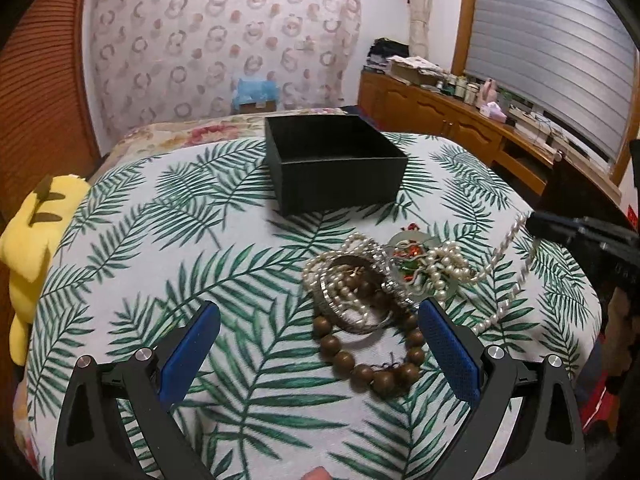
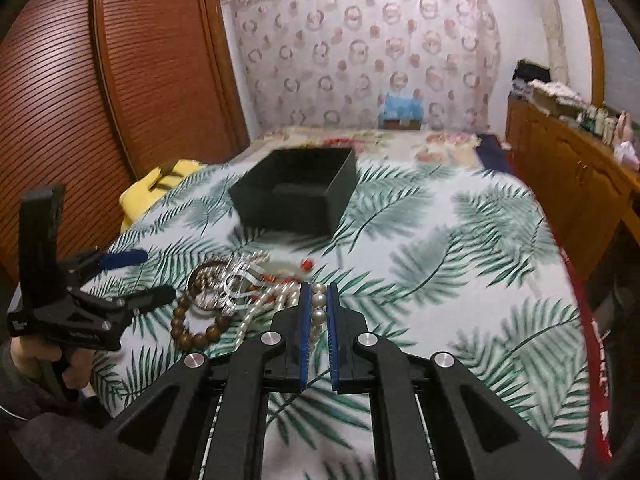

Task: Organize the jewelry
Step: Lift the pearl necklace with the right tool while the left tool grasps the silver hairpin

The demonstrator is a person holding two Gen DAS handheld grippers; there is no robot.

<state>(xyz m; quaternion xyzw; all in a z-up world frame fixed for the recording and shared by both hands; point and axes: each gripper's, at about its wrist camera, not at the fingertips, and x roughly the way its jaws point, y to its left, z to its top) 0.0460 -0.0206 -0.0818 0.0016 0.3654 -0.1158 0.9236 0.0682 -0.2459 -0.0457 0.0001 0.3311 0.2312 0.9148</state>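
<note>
A heap of jewelry lies on the leaf-print bedspread (image 1: 200,240): a brown bead bracelet (image 1: 360,372), silver bangles (image 1: 344,316), a red and green pendant (image 1: 412,256) and white pearls (image 1: 448,264). My left gripper (image 1: 319,307) stands open just before the heap, its blue pads (image 1: 188,352) on either side of the bracelet. My right gripper (image 2: 319,288) is shut on a pearl strand (image 2: 319,300). In the left wrist view that strand (image 1: 504,244) rises taut from the heap up to the right gripper (image 1: 536,224). An open black box (image 1: 340,188) sits behind the heap, nothing visible inside.
A yellow plush toy (image 1: 36,232) lies at the bed's left edge. A brown slatted wardrobe (image 2: 80,100) stands on the left. A wooden cabinet (image 1: 440,120) with bottles runs along the right. A hand (image 2: 48,360) holds the left gripper (image 2: 150,276).
</note>
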